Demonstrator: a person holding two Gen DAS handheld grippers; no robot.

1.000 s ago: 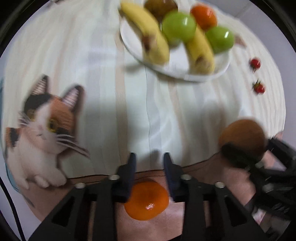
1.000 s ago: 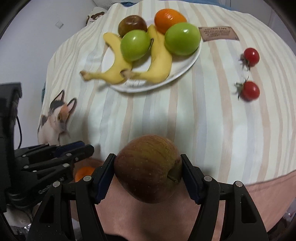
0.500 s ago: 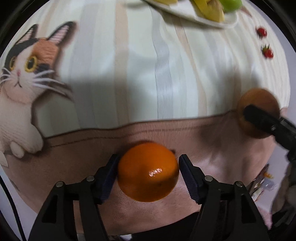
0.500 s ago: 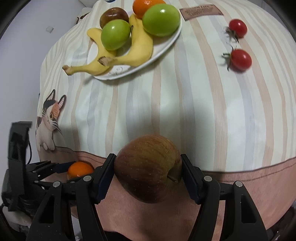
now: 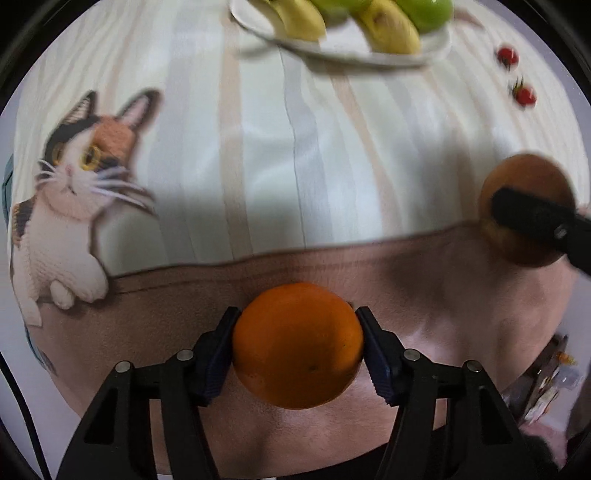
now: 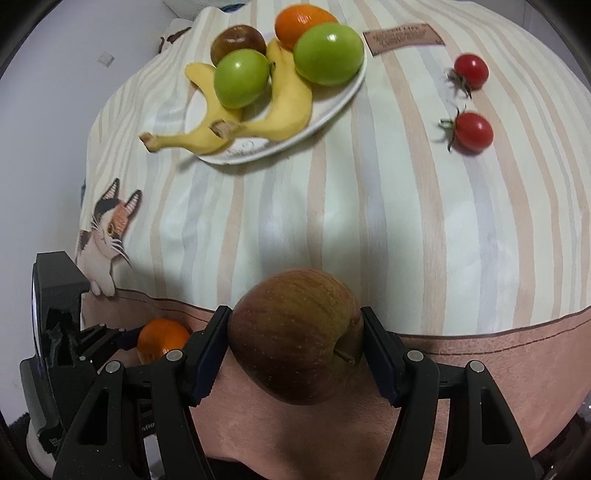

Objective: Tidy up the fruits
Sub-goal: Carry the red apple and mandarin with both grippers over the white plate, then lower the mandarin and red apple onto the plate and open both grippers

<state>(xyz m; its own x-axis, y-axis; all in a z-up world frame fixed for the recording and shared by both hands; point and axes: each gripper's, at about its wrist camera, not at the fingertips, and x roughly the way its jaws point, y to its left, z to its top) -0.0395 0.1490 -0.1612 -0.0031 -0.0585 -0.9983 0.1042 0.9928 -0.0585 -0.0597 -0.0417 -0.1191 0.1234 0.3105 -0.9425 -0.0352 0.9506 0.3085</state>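
Note:
My left gripper is shut on an orange, held above the tablecloth's brown front border. My right gripper is shut on a red-green apple, also above the front border; the apple shows at the right of the left wrist view. The left gripper's orange shows in the right wrist view. A white plate at the back holds two bananas, two green apples, a dark fruit and an orange.
Two cherry tomatoes lie on the striped tablecloth to the right of the plate. A cat picture is printed at the cloth's left. A brown label sits behind the plate. The cloth's edge drops off in front.
The left gripper closed on the orange and lifted it, then tilted up toward the plate. The right gripper keeps holding the apple and has shifted slightly forward.

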